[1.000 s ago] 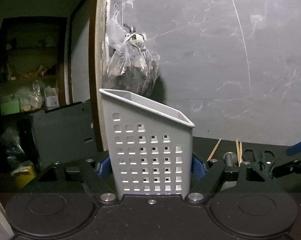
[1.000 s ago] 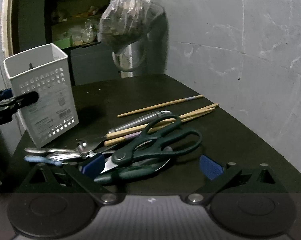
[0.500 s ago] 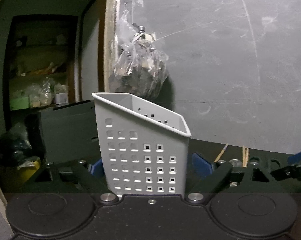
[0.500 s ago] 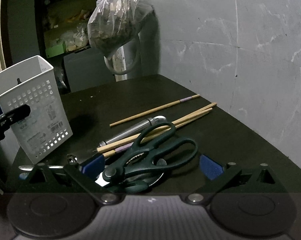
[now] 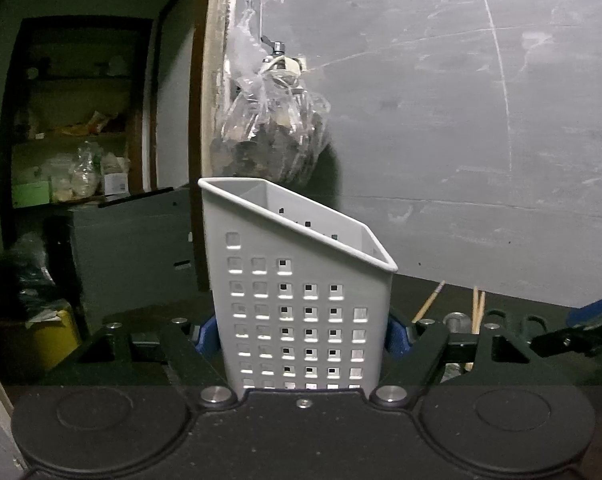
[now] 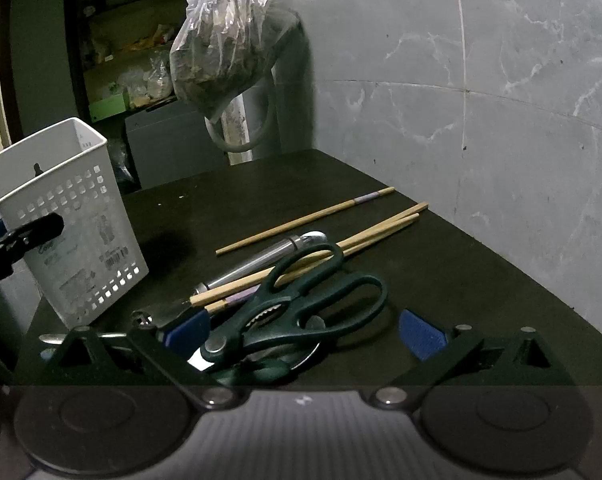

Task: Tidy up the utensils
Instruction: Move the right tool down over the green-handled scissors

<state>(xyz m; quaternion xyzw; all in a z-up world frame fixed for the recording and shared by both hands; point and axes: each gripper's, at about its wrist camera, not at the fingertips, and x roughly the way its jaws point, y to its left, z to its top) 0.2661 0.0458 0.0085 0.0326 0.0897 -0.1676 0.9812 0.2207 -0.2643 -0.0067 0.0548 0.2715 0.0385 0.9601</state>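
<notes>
Left gripper (image 5: 303,330) is closing, clamping the tilted basket (image 5: 301,300); right gripper (image 6: 303,334) is hanging released over scissors (image 6: 301,312).

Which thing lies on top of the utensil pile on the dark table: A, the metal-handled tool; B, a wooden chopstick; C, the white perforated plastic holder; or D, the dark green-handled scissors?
D: the dark green-handled scissors lie across the wooden chopsticks and the metal-handled tool.
</notes>
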